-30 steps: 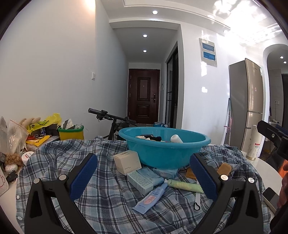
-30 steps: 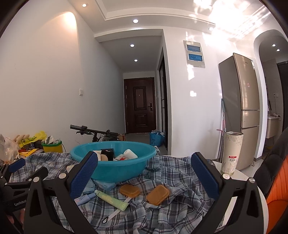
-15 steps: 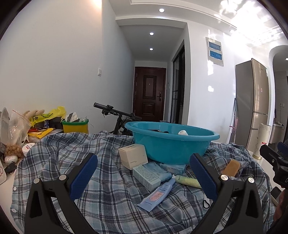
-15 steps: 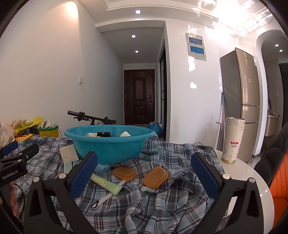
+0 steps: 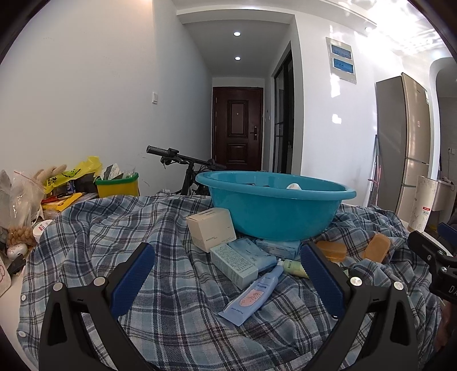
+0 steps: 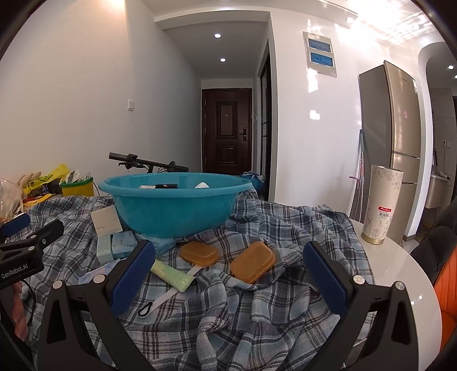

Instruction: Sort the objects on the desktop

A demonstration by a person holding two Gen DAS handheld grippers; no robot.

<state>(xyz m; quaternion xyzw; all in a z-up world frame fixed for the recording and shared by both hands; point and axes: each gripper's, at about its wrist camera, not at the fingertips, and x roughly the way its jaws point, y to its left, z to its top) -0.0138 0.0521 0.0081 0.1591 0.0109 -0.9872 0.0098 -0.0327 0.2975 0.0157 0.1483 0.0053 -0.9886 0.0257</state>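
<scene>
1. Teal plastic basin [image 5: 275, 209] sits on the plaid cloth [image 5: 142, 228]; the left gripper [image 5: 228, 281], wide open and empty, alone shows the blue squeeze tube [image 5: 251, 296] lying whole before it.
2. Only the right gripper [image 6: 230, 274], likewise spread and empty, shows both amber soap cases [image 6: 252, 265] fully, right of the basin.

Both views are bright and sharp, lit by recessed ceiling spots [image 5: 236, 34] down the corridor and by strong daylight that throws dappled patches over the upper right ceiling [image 6: 400, 22] and washes it out. A sunlit spot [image 5: 337, 118] glares on the white wall, while the door [image 6: 227, 131] at the corridor's end sits dim. Fisheye distortion bows walls and the fridge [image 6: 394, 137], with black vignetting in the corners.
</scene>
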